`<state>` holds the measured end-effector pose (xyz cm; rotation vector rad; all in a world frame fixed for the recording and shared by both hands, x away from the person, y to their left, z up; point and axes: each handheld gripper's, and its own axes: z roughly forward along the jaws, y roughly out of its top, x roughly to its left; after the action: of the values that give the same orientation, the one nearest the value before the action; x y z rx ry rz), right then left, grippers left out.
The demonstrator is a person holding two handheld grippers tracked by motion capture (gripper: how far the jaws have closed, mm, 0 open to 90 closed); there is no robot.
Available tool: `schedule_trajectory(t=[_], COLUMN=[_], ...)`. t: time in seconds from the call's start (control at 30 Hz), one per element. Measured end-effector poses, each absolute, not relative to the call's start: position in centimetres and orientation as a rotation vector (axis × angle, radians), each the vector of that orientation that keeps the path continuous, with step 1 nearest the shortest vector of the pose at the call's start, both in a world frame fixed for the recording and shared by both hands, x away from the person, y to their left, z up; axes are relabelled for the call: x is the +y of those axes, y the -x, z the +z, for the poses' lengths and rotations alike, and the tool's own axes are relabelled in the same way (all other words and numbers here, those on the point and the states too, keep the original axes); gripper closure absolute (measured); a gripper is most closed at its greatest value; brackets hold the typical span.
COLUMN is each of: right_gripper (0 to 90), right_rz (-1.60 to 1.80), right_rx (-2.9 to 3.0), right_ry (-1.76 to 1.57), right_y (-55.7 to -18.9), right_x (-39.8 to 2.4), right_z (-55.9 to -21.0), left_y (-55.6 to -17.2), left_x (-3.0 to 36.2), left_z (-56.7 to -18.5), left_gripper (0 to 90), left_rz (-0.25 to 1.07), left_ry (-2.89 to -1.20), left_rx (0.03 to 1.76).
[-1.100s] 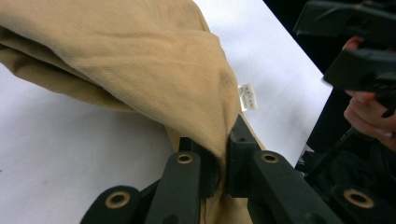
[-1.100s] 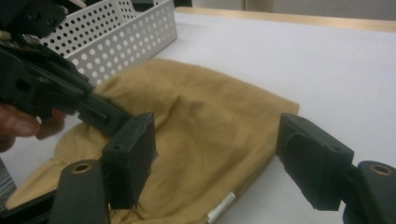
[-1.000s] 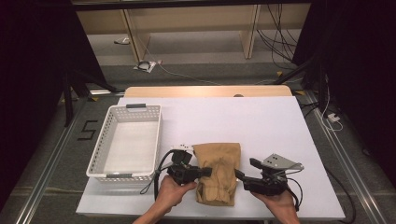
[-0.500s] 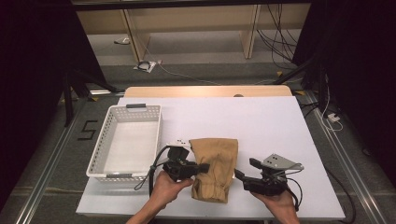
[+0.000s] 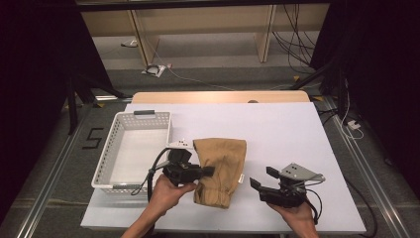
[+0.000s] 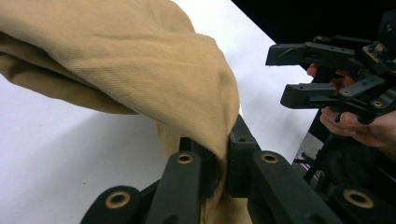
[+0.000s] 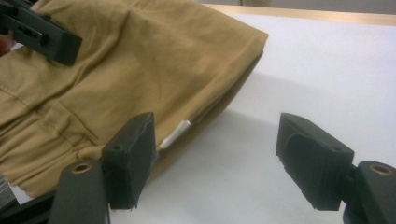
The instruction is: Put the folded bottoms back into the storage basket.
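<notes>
The left gripper (image 6: 219,168) has its jaws pressed together on a fold of the tan garment (image 5: 219,168), pinching the cloth's left edge; in the left gripper view the fabric drapes up and away from the pinch, lifted off the white table (image 5: 277,134) on that side. The right gripper (image 5: 262,179) is spread wide with nothing between its jaws, and it sits just off the garment's right edge, apart from the cloth. In the right gripper view the nearer jaw stands beside the hem with the small white tag (image 7: 175,133), the farther jaw over bare table.

The garment lies folded near the front middle of the table, its long axis running away from the person, waistband end nearest them. From the empty right gripper it lies to the left, close by; the left hand (image 5: 166,191) already has its side. The white basket (image 5: 119,130) stands to the left of the garment, on the left gripper's side, so the holding hand is the nearer one to it
</notes>
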<state>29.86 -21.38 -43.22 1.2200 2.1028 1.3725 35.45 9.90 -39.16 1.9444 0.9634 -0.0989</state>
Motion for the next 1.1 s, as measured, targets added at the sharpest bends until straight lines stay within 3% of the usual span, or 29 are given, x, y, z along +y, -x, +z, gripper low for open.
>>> schedule_trajectory(t=[1.1], right_gripper=[26.2], right_rz=[1.423], right_rx=[2.077], right_ry=[-1.159], right_y=[-29.5], right_x=[-21.1], right_z=[-42.9], left_y=[-36.0], left_x=[16.0], left_z=[-33.2], left_gripper=[84.5], left_rz=[0.036], left_ry=[-1.875], left_rx=[0.973])
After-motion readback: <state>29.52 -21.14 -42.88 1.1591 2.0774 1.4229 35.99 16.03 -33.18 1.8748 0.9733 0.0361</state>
